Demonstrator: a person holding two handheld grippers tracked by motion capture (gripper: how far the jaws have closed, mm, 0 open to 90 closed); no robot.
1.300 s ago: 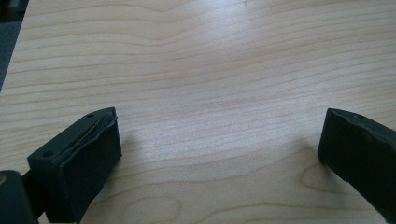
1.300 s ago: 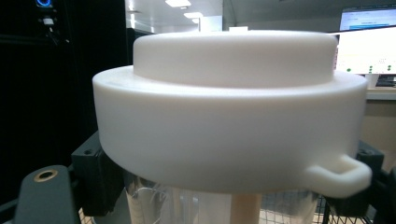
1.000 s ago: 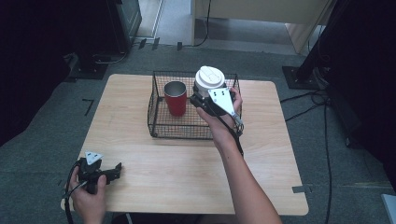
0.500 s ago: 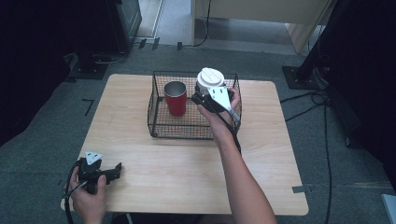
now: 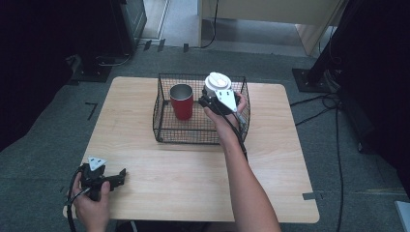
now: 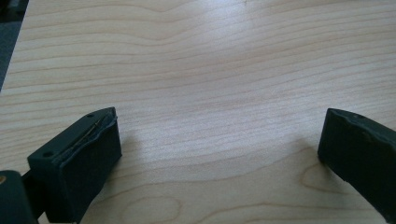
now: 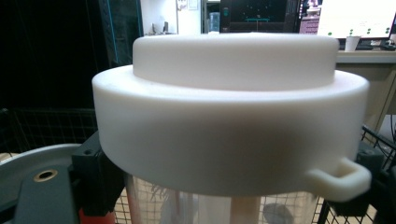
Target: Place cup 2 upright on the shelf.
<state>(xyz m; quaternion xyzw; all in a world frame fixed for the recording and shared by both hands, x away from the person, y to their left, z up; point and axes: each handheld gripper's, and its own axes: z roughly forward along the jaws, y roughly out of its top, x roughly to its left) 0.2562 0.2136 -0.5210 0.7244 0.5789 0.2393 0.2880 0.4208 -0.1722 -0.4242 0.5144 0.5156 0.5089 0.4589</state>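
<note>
Pinching the clear, white-lidded cup (image 5: 217,86) just under its lid rim with my right claw (image 5: 211,102), over the wire basket (image 5: 164,130) beside the red cup (image 5: 182,101): light, smooth-walled, probably slippery; left claw (image 5: 115,178) spread, idle on worktop (image 5: 193,169).

White lid (image 5: 217,80), red cup (image 5: 182,102), black wire basket (image 5: 164,129), pale woodgrain table (image 5: 193,174)

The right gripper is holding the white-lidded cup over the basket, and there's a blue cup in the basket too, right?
Not quite: the cup in the basket is red, not blue, as the high view shows. The right gripper does hold the white-lidded cup over it.
</note>
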